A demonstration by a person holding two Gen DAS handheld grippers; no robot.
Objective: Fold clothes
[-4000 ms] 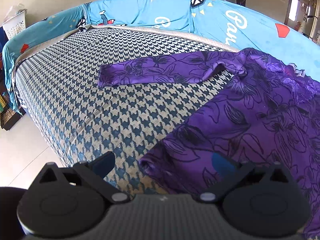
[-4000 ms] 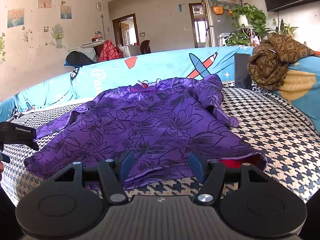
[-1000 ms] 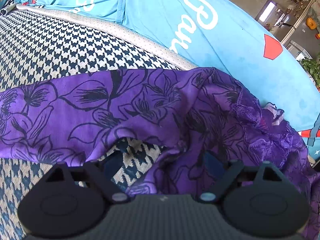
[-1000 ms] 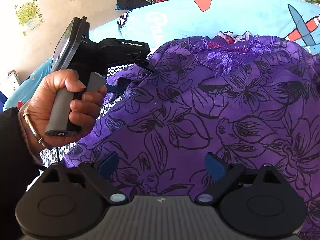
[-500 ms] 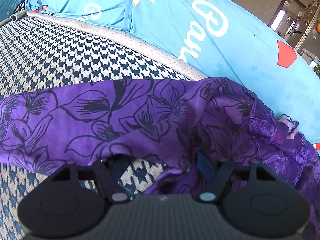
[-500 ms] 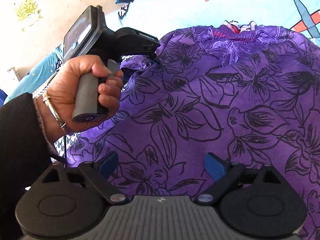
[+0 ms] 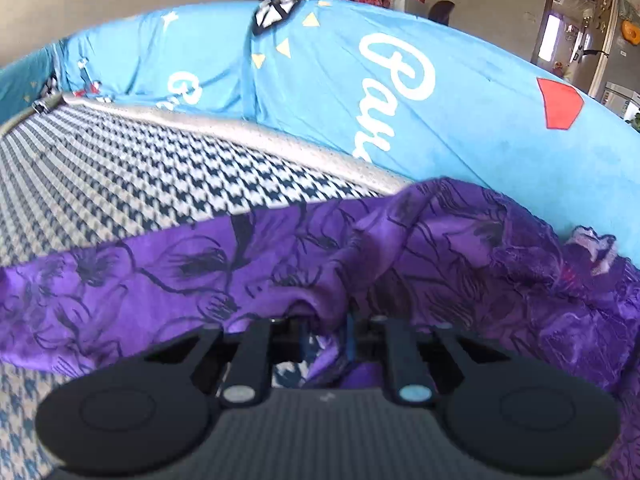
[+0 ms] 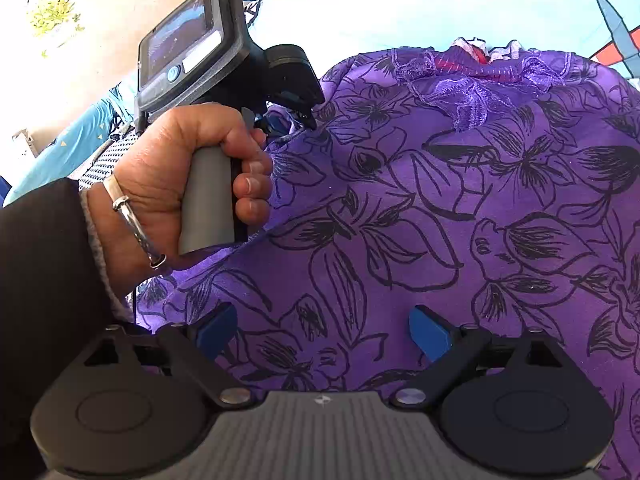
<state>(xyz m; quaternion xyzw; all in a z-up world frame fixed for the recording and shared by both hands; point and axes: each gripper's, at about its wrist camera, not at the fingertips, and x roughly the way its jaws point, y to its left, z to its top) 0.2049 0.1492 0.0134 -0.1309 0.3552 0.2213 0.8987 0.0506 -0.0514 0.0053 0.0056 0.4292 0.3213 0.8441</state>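
We see the houndstooth-covered bed [image 7: 132, 184] filling the left wrist view from nine to eleven o'clock, with a blue printed sheet [image 7: 360, 92] draped along its far edge from eleven to two o'clock. Across the bed lies the purple garment [image 8: 460, 216], a glossy violet fabric printed with black outlined lilies; it fills the right wrist view from twelve to five o'clock, its lace-trimmed neckline [image 8: 472, 76] up at one o'clock with a red lining showing inside. In the left wrist view the garment's sleeve [image 7: 120, 292] stretches away toward nine o'clock, flat on the houndstooth, while the cloth near centre is gathered into a raised ridge. Our left gripper [image 7: 324, 332] has its fingers drawn together, clamped on that bunched fold where sleeve meets body. In the right wrist view the left hand [image 8: 176, 176], wearing a silver bangle [image 8: 132, 220] and a dark sleeve, grips the grey handle at ten o'clock. Our right gripper [image 8: 320, 332] hangs above the garment's front, blue fingertips [image 8: 428, 332] wide apart and holding nothing
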